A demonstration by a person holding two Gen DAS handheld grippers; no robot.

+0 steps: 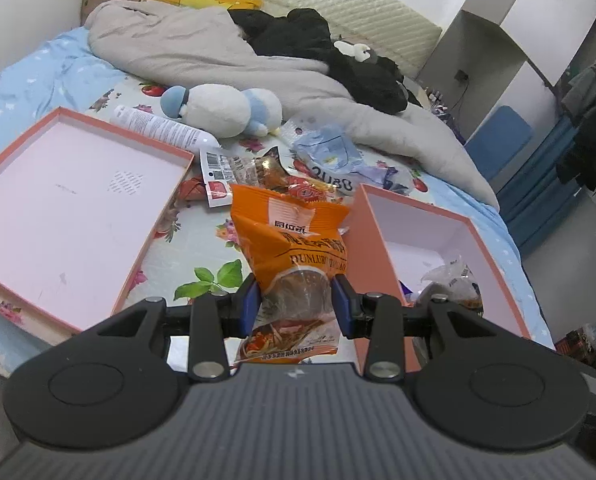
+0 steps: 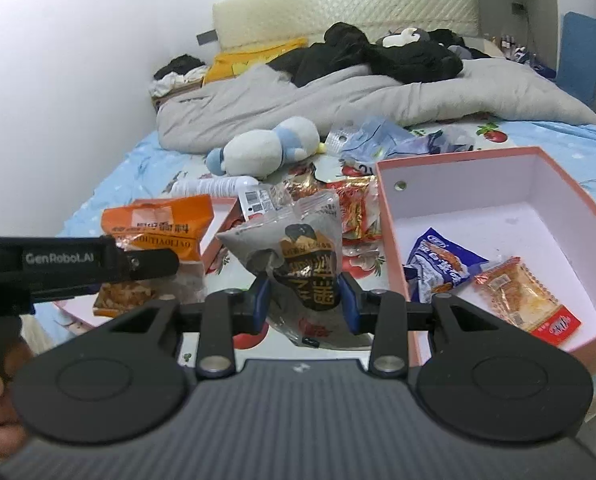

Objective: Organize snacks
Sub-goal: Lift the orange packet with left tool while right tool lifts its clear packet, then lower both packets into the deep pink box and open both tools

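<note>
Both wrist views tilt down, perhaps near; share bed (image 1: pixel 202 248)

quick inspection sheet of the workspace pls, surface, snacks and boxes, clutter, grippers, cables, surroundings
surface: bed sheet with a floral print, serving as the work area
job's things: deep pink box holding a blue packet and an orange-red packet; shallow pink tray bare inside; loose snack pile between them
clutter: plush toy, white tube, grey duvet, black clothes
grippers: left gripper shut on orange packet; right gripper shut on grey packet
cables: one at a wall socket
surroundings: padded headboard, white wall, hanging clothes
</note>
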